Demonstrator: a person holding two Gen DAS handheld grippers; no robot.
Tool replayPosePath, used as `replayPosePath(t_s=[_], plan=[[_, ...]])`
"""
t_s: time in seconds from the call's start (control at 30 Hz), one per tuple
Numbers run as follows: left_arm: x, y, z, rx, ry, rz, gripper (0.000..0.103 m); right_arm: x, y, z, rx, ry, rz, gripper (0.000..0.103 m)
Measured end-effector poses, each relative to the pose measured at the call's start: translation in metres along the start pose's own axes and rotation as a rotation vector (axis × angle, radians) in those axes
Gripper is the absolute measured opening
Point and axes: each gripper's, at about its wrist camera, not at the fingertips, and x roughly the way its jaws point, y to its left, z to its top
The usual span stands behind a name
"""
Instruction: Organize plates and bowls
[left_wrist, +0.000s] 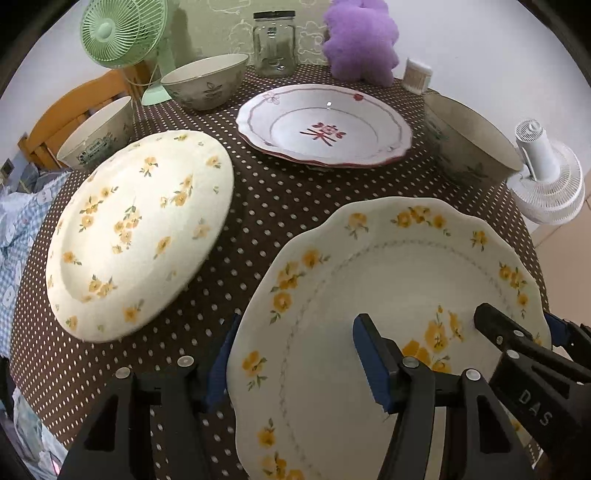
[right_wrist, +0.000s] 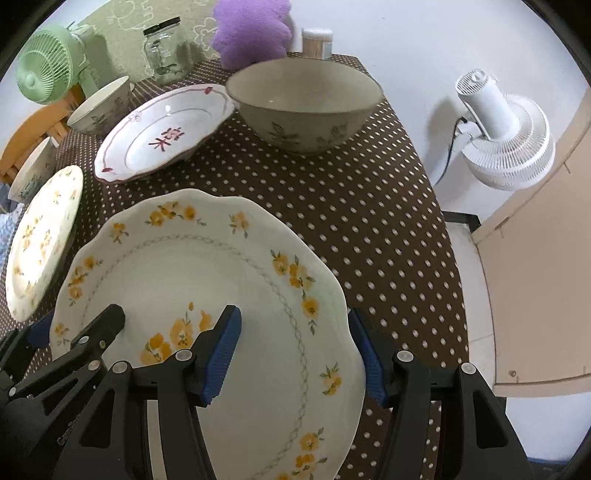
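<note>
Brown polka-dot cloth covers the bench (left_wrist: 280, 206), and at its near edge sits the scalloped plate with yellow flowers (left_wrist: 388, 295), the piece both grippers are working on.

The left gripper (left_wrist: 295, 354) straddles that plate's left rim: 1 blue pad sits over the inside, the other outside and below the edge. The right gripper (right_wrist: 295, 350) does the same on the right rim. Both are spread wide with clear gaps to the china, so neither has hold of anything yet. Taking the plate from 2 opposite sides looks like a way to lift it level.

Left of it, a round plate with small yellow flowers (left_wrist: 140, 236) lies well apart, a likely partner for stacking. Farther back in the middle is the red-trimmed plate (left_wrist: 325, 129); it seems to rest on a second plate, though I cannot be sure. 3 bowls stand around the far half: a large bowl (right_wrist: 304, 103) on the right, a leaf-patterned bowl (left_wrist: 207, 81) at the far left, and a pale bowl (left_wrist: 98, 134) at the left edge.

Behind them stand a green fan (left_wrist: 122, 33), a glass jar (left_wrist: 274, 44) and a purple plush (left_wrist: 360, 40). A white fan (right_wrist: 506, 136) sits off the bench on the right.
</note>
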Motion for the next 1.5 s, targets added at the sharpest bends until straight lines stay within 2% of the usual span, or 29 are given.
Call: replayPosePath(t_s=[0.2,0.37,0.6,0.77,0.9,1.2,1.5], plan=[[0.005,0.007,0.005,-0.007,0.002,0.015,0.062,0.004,0.008,0.005,-0.002,0.015,0.008,0.063],[0.008,0.01,0.005,-0.043,-0.008,0.045,0.069,0.007,0.015,0.001,0.005,0.029,0.013,0.063],[0.008,0.013,0.004,-0.034,-0.01,0.028,0.075,0.009,0.017,-0.002,0.013,0.035,0.024,0.065],[-0.013,0.015,0.006,-0.042,-0.028,0.042,0.081,-0.017,0.021,-0.003,-0.025,-0.059,-0.014,0.069],[-0.037,0.024,0.012,-0.052,-0.065,0.057,0.084,-0.037,0.025,0.003,-0.017,-0.088,0.025,0.069],[-0.071,0.074,0.027,-0.021,-0.124,-0.003,0.084,-0.076,0.068,0.007,-0.018,-0.153,0.041,0.069],[-0.083,0.135,0.028,0.028,-0.146,-0.029,0.084,-0.097,0.132,0.009,0.025,-0.196,0.069,0.069]])
